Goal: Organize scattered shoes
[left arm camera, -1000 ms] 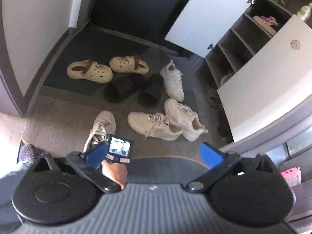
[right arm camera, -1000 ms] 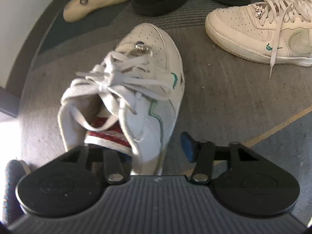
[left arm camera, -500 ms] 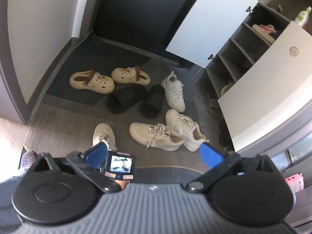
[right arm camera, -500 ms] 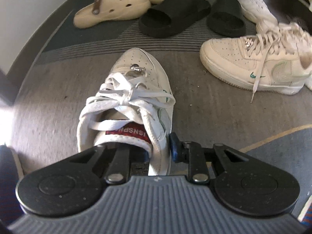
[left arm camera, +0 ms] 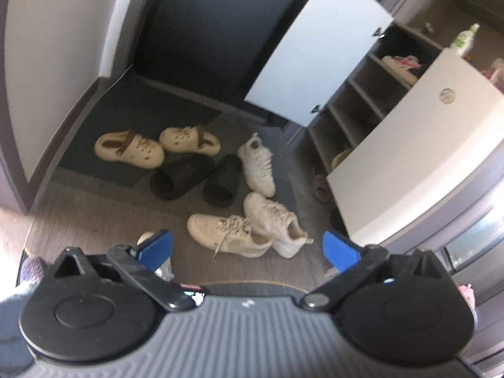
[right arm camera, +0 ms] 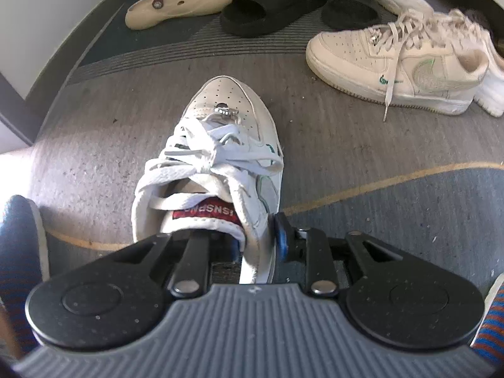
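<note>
My right gripper (right arm camera: 256, 245) is shut on the right collar wall of a white laced sneaker (right arm camera: 220, 145) with a red tongue label, toe pointing away over the grey floor. Its cream mate (right arm camera: 393, 63) lies on its side at the upper right. My left gripper (left arm camera: 247, 249) hangs open and empty high above the floor. Below it lie the cream sneaker (left arm camera: 226, 236), a white chunky sneaker (left arm camera: 274, 220), another white sneaker (left arm camera: 258, 163), two black slides (left arm camera: 179, 179) and two cream clogs (left arm camera: 129, 149). The held sneaker's toe (left arm camera: 146, 237) peeks beside the left fingertip.
An open shoe cabinet (left arm camera: 362, 104) with white doors stands at the right, shelves holding a pink-trimmed shoe (left arm camera: 403, 63) and slippers low down. A dark doormat (left arm camera: 119, 110) lies before the dark door. A person's socked foot (right arm camera: 19, 245) is at the left.
The right gripper closed from open around the sneaker's collar to shut on it, and the sneaker straightened and lifted. The left gripper rose and drew back, so the shoes look smaller.
</note>
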### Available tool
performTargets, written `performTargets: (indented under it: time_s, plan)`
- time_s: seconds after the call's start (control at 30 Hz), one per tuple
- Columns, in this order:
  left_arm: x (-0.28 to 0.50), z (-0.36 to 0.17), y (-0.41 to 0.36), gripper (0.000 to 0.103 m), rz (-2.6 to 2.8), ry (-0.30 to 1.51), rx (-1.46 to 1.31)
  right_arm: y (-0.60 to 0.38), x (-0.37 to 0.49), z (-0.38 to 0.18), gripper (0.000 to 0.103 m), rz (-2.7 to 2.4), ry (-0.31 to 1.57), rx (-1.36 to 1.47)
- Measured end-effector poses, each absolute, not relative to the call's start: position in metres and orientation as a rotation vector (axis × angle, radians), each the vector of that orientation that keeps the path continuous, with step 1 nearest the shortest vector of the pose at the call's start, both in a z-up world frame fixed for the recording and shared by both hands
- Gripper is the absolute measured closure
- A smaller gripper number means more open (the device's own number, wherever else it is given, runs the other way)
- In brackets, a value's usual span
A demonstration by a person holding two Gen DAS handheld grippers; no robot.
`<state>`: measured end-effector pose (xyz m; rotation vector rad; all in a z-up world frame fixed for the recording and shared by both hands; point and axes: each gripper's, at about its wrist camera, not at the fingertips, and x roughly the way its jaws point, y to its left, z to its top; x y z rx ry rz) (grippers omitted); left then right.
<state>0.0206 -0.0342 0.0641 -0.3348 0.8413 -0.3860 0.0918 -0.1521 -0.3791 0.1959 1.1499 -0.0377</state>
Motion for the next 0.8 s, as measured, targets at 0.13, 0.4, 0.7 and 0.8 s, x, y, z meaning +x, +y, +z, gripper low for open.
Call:
performTargets:
  time_s: [0.13, 0.4, 0.7, 0.8]
  plan:
    - [0.018, 0.064, -0.045, 0.0, -0.363, 0.797, -0.256, -0.154, 0.079, -0.368, 0.065, 0.011, 1.175, 0.171]
    - [0.021, 0.052, -0.069, 0.0, -0.29, 0.785, -0.143, -0.179, 0.048, -0.278, 0.05, 0.038, 1.227, 0.107]
    - [0.028, 0.038, -0.073, 0.0, -0.236, 0.796, -0.064, -0.267, 0.029, -0.116, 0.05, -0.148, 1.124, 0.287]
    - [0.031, 0.032, -0.072, 0.0, -0.23, 0.815, -0.051, -0.301, 0.023, -0.072, 0.05, -0.261, 0.997, 0.38]
